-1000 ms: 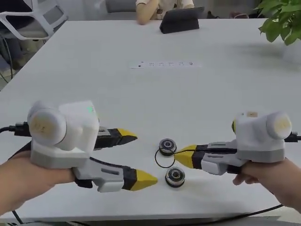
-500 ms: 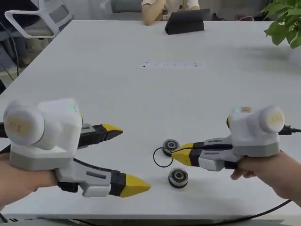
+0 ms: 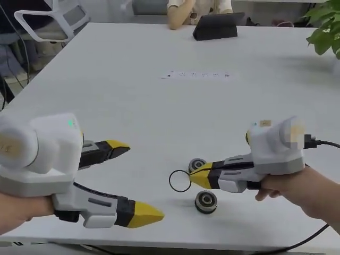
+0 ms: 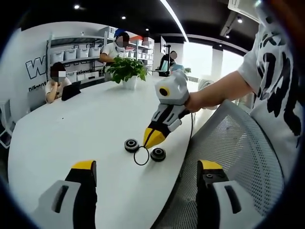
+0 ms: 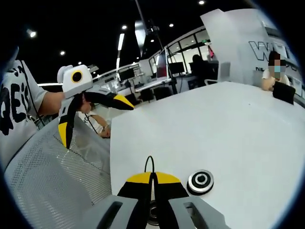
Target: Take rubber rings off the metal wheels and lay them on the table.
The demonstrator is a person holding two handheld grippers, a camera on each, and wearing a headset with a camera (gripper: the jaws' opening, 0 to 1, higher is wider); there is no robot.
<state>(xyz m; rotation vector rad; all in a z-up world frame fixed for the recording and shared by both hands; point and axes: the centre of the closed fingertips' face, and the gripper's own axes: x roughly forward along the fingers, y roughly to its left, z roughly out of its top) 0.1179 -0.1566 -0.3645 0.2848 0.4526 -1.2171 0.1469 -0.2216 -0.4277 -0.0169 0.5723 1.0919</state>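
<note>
A wide white bench [image 3: 159, 106] in an open office is seen, with a person seated at its far end behind a dark tablet [image 3: 215, 26]. A white chair [image 3: 53, 21] stands at the far left and a green plant [image 3: 326, 34] at the far right. Near the front edge two small metal wheels are set close together but apart: the far wheel [image 3: 197, 164] and the near wheel [image 3: 205, 201].

A thin black rubber ring [image 3: 170, 180] is pinched at its edge by the pressed-together jaws of the right gripper [image 3: 194, 178]. It is held just to the left of the wheels, free of both and low over the bench. Whether it touches the surface cannot be told. The left gripper [image 3: 141, 180] is held well off to the left, with its jaws spread wide and nothing between them.

One ring is judged to be already off its wheel, but it has not yet been laid down and released. It is the one loose ring that can be made out. In the right gripper view a dark outer band is shown round one of the wheels [image 5: 200, 181]. This may be a ring still seated there, though that cannot be settled. The setting-down of the held ring is therefore left, and probably at least one more removal.
</note>
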